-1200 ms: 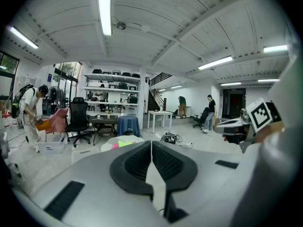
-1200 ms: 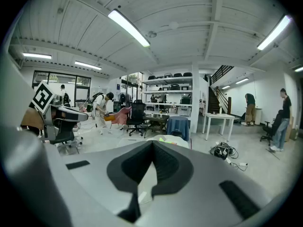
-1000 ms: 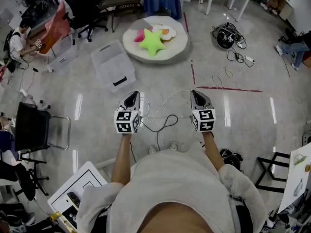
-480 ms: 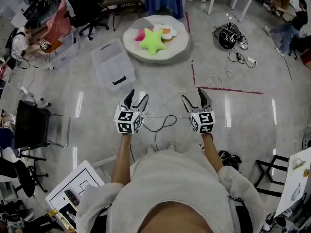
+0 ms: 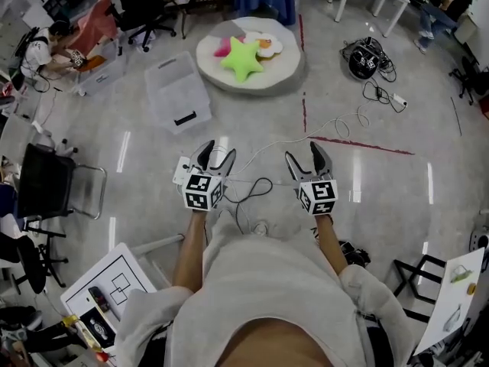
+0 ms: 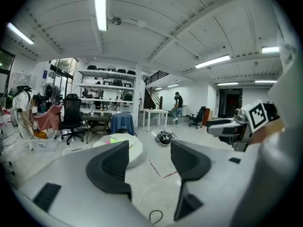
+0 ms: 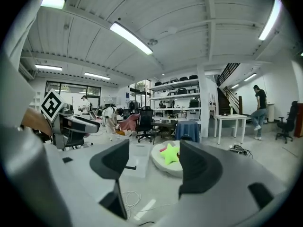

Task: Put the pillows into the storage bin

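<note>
While the pillows lie well ahead at twelve o'clock on a round cushion, beside the storage bin at eleven, the left gripper and right gripper are held forward empty, jaws just opened wide, apparently readied for grasping.

The green star pillow covers part of the pink pillow and, seemingly, a fried-egg pillow. In the left gripper view a jaw hides most of the round cushion.
</note>
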`<state>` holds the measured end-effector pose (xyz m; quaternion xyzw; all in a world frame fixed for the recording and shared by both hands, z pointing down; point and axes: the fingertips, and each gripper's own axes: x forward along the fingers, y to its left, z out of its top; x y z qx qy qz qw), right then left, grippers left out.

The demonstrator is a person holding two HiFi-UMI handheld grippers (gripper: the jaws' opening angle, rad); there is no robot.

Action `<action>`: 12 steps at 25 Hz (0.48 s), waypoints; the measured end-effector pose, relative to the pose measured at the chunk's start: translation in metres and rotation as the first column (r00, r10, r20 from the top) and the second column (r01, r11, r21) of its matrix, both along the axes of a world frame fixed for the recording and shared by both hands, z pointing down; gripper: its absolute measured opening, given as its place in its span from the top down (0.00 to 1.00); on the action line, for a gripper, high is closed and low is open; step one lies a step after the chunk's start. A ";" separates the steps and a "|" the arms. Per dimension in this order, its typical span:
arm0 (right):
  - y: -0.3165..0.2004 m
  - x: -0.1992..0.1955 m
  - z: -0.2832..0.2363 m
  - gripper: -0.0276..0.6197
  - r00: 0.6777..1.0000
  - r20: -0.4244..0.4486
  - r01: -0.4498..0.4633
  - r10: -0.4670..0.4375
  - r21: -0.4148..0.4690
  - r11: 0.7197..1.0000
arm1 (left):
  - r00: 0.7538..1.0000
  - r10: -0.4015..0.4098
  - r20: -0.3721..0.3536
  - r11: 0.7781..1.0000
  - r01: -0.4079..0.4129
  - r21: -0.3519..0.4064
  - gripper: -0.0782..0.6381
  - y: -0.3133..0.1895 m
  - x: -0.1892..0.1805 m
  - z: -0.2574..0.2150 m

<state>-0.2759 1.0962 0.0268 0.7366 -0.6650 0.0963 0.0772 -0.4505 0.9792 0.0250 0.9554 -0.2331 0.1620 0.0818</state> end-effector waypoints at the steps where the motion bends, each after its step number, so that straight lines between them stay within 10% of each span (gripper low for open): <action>1: -0.002 0.002 0.001 0.47 1.000 0.002 0.005 -0.005 -0.001 1.000 | 1.000 -0.005 0.004 1.000 0.005 0.001 0.53 -0.001 0.002 0.003; 12: -0.068 0.036 0.016 0.54 1.000 -0.009 0.009 -0.009 -0.044 0.999 | 0.999 -0.040 0.002 0.999 0.041 -0.030 0.53 -0.070 0.027 0.021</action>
